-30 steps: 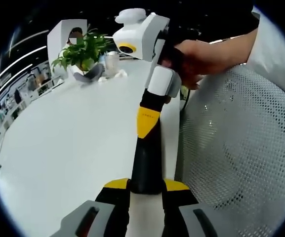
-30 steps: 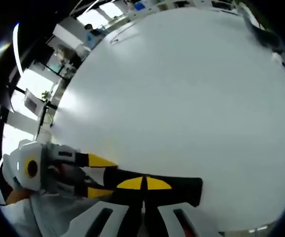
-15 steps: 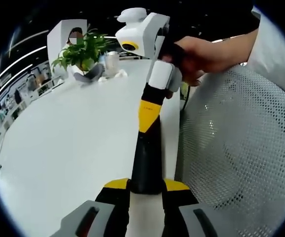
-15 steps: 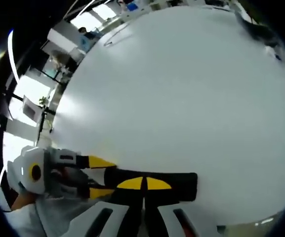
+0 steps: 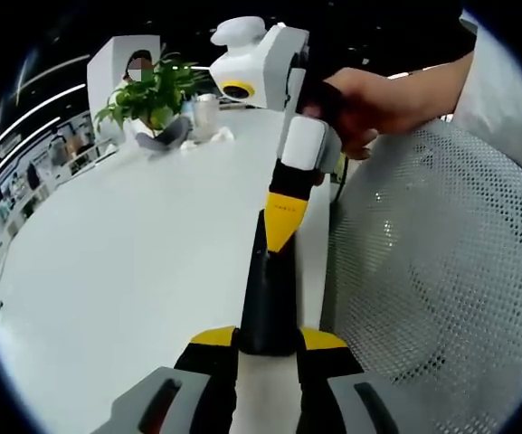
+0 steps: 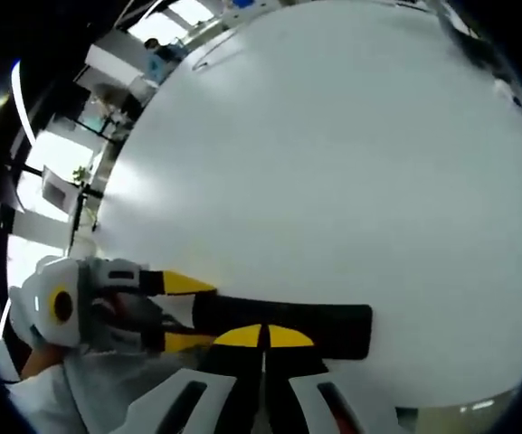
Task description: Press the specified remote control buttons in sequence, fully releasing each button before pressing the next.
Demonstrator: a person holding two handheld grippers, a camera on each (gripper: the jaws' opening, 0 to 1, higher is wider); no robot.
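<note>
The remote control (image 5: 268, 303), a long, slim, matt black bar, lies at the near edge of the white surface (image 5: 125, 262); the left hand-held gripper (image 5: 269, 340) clamps 1 end between its yellow-tipped jaws, probably to steady it for pressing. The right hand-held gripper (image 5: 283, 221) comes down from above with its jaws drawn together into 1 narrow yellow point, its tip on or just over the remote's top face; contact is too fine to tell. A hand (image 5: 369, 104) grips its glossy white body. Beside the surface stands a perforated white mesh chair (image 5: 432, 271); a leafy potted plant (image 5: 152, 95) sits far off.

In the right gripper view, that gripper (image 6: 262, 335) rests over the remote (image 6: 279, 318).
</note>
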